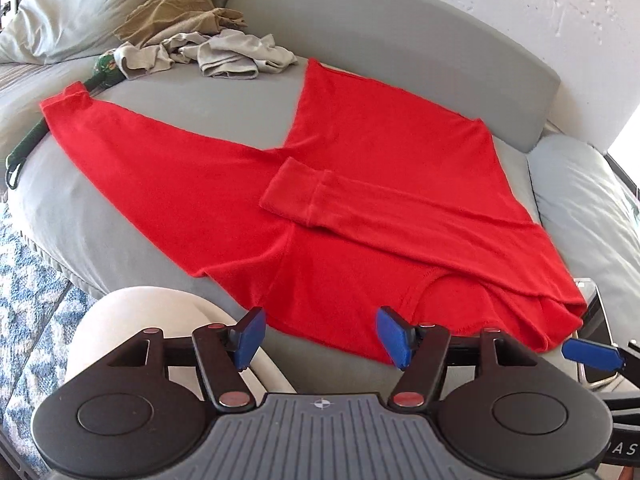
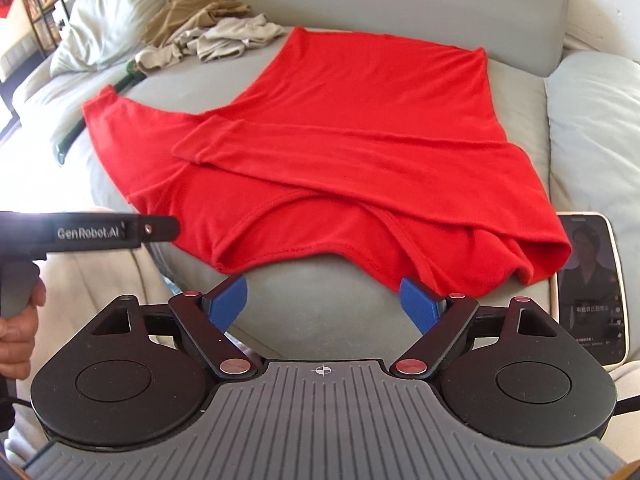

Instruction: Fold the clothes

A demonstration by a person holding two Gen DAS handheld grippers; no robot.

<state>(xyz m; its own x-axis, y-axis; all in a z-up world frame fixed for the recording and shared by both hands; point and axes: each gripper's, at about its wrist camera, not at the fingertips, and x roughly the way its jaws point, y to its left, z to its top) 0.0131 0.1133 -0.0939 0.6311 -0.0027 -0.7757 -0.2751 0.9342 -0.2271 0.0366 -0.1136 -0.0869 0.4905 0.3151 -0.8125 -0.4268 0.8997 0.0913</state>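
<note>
A red long-sleeved shirt (image 1: 360, 168) (image 2: 360, 128) lies flat on a grey sofa seat (image 1: 192, 96), neck end near me. One sleeve is folded across the body, its cuff (image 1: 296, 192) near the middle. The other sleeve (image 1: 120, 148) stretches out to the left. My left gripper (image 1: 322, 338) is open just short of the shirt's near hem, with nothing between its blue pads. My right gripper (image 2: 324, 306) is open too, close to the neckline, its right pad (image 2: 418, 306) beside the cloth edge. The left gripper's body (image 2: 100, 232) shows at the left of the right wrist view.
A heap of beige and grey clothes (image 1: 216, 52) lies at the back left, with a pillow (image 1: 80, 4) behind it. A dark green strap (image 1: 48, 132) lies at the left. A phone (image 2: 592, 288) with its screen lit rests on the right. A cushion (image 2: 596, 128) sits at the right.
</note>
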